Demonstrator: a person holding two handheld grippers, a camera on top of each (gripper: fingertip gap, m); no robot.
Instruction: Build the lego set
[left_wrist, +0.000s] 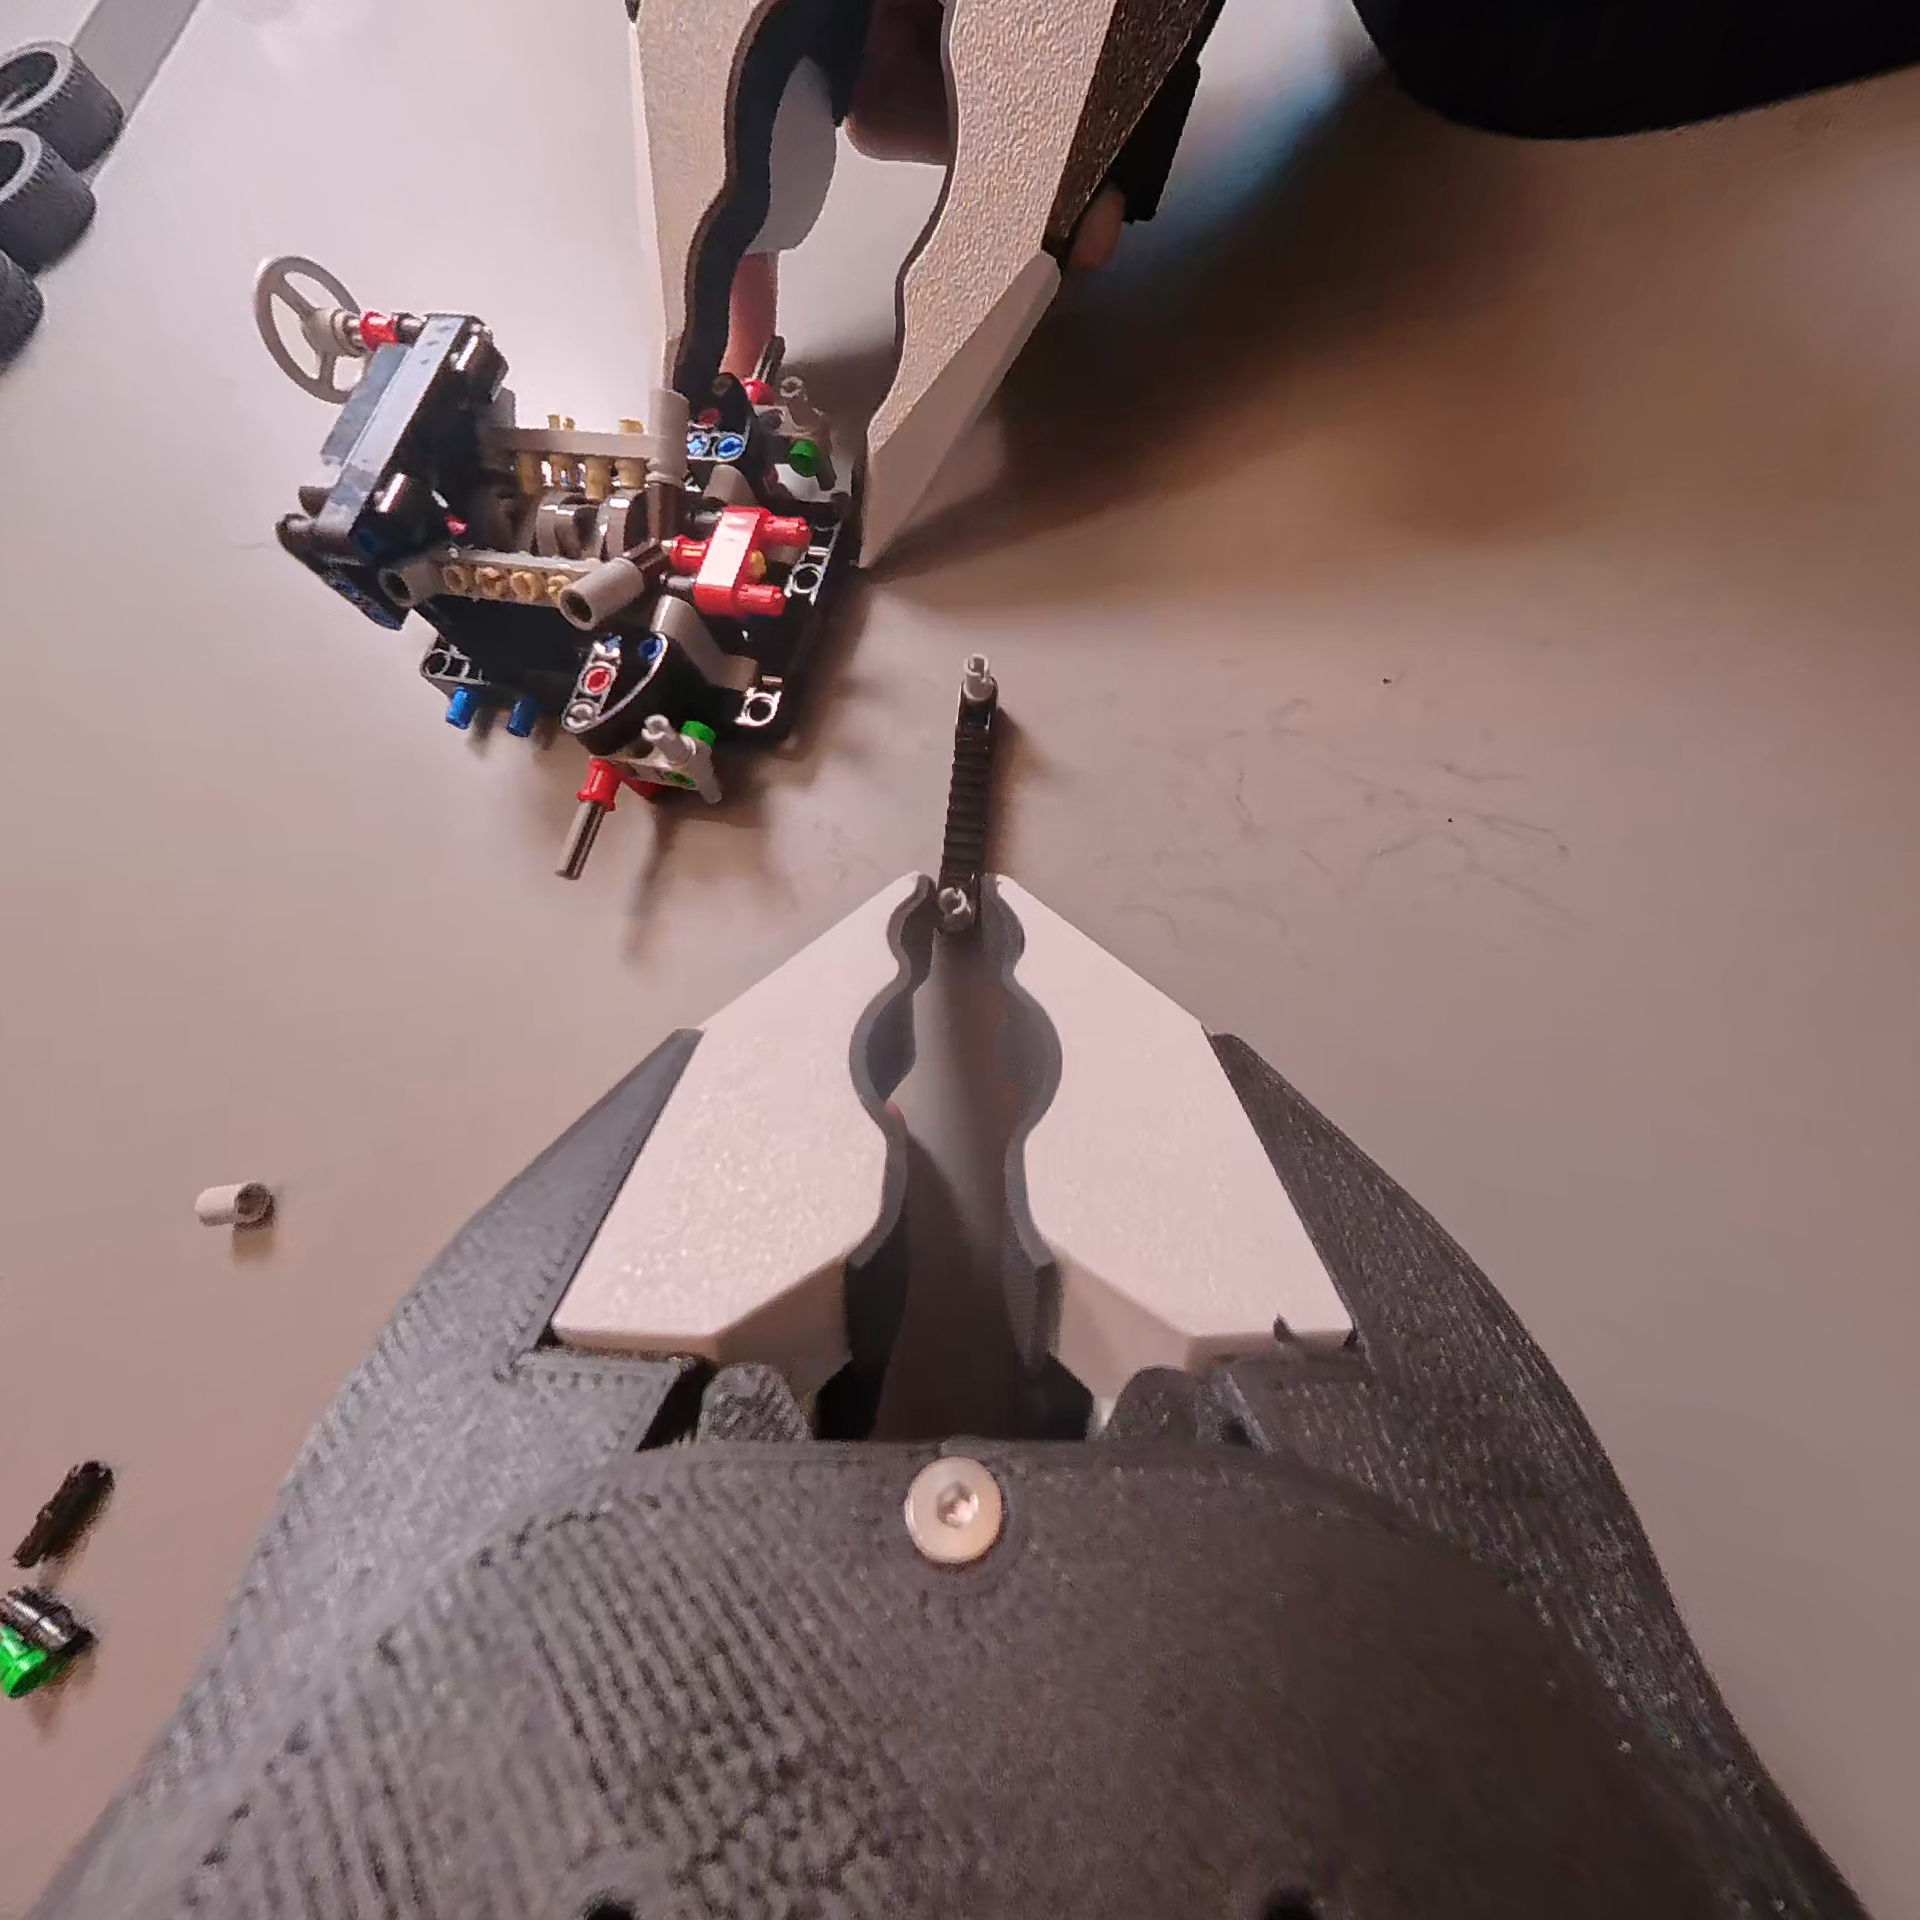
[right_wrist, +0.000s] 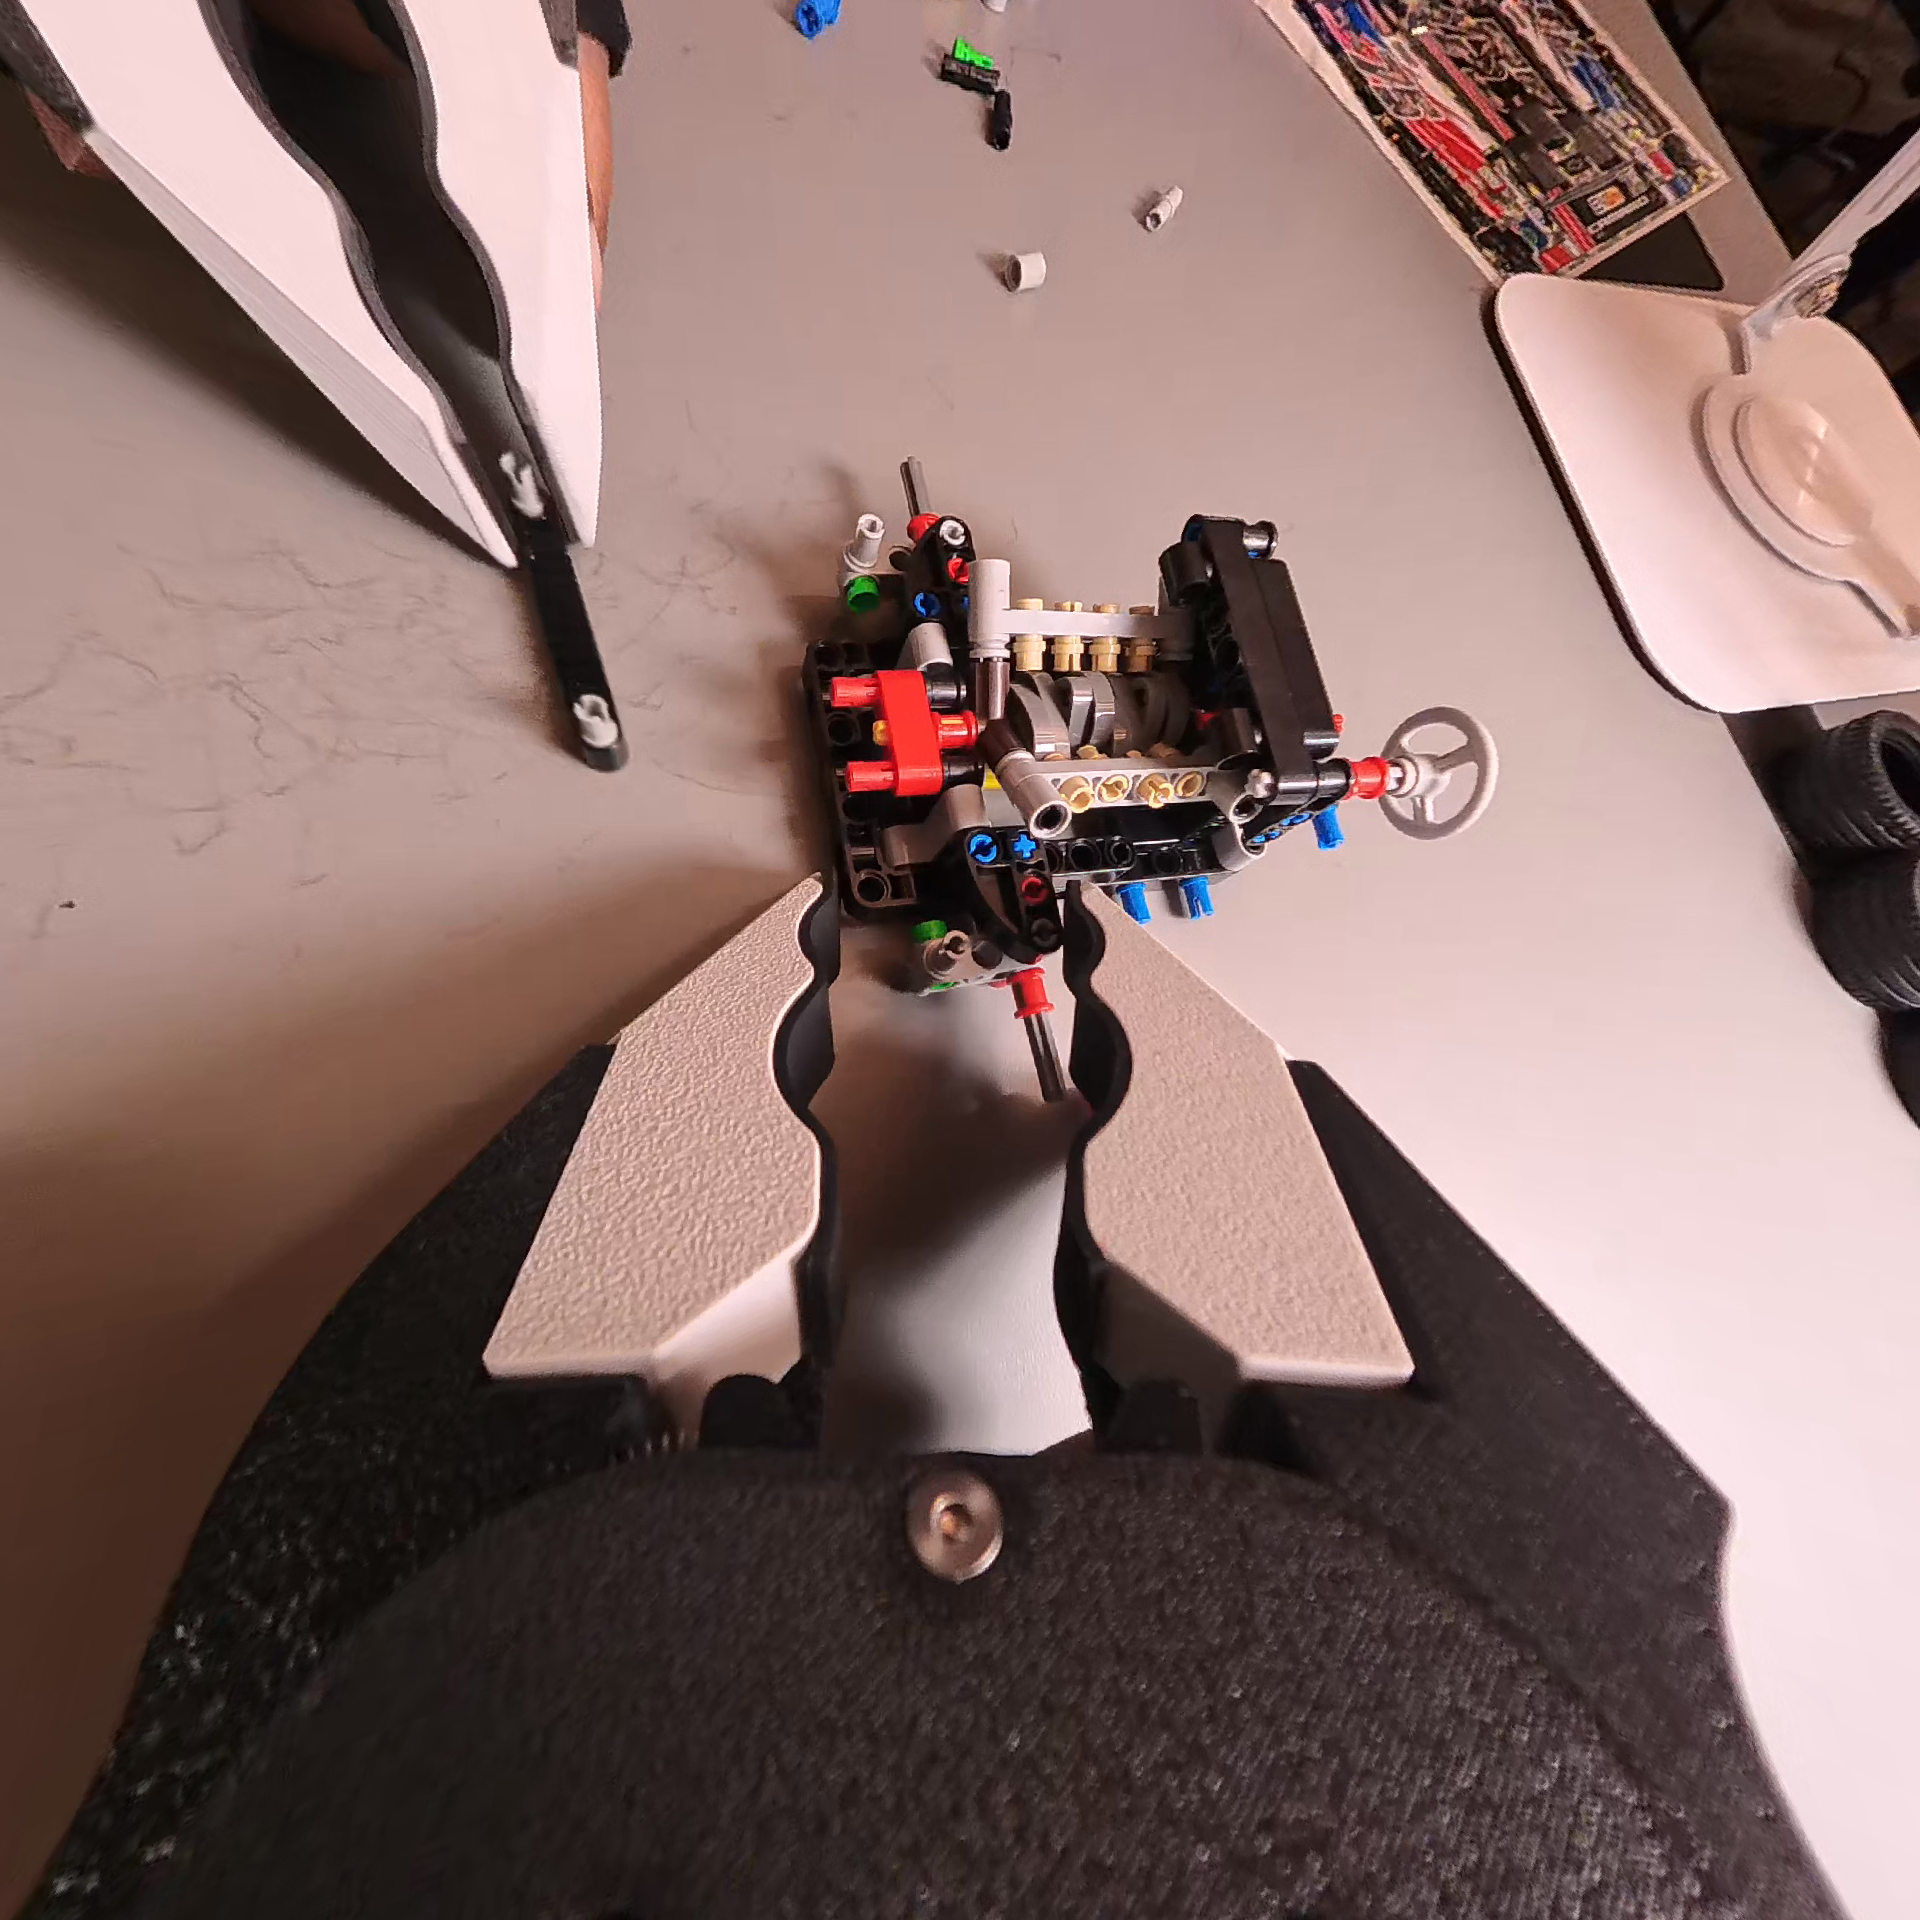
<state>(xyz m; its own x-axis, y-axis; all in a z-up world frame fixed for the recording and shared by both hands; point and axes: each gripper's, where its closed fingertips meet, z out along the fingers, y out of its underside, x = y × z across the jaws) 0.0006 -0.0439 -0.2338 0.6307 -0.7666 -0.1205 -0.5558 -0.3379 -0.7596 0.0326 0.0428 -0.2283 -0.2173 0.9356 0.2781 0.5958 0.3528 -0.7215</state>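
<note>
- The half-built lego model (right_wrist: 1060, 727) sits on the grey desk (right_wrist: 1299, 1143), a light but knobbly block of beams, pins and axles, with a grey steering wheel (right_wrist: 1439, 771) sticking out of one end.
- The right gripper (right_wrist: 948, 920) has its jaws well apart, straddling the model's near corner; they touch or nearly touch the black frame without clamping it.
- The left gripper (left_wrist: 956, 896) has its jaws closed on one end of a thin black toothed rack (left_wrist: 966, 790), whose far end reaches down toward the desk, well apart from the model.
- Handling, as I judge it: the rack is stiff, light and narrow, so it may pivot in an end grip; the model is best taken by its solid black frame, because the wheel, the red pins (right_wrist: 904, 727) and a protruding axle (right_wrist: 1042, 1044) would likely pop loose.
- Hard to make out: whether the rack's tip touches the desk, and the model's underside.
- Tyres (right_wrist: 1860, 790) are cut off at the edge; loose small pieces (right_wrist: 1023, 270) lie beyond.
</note>
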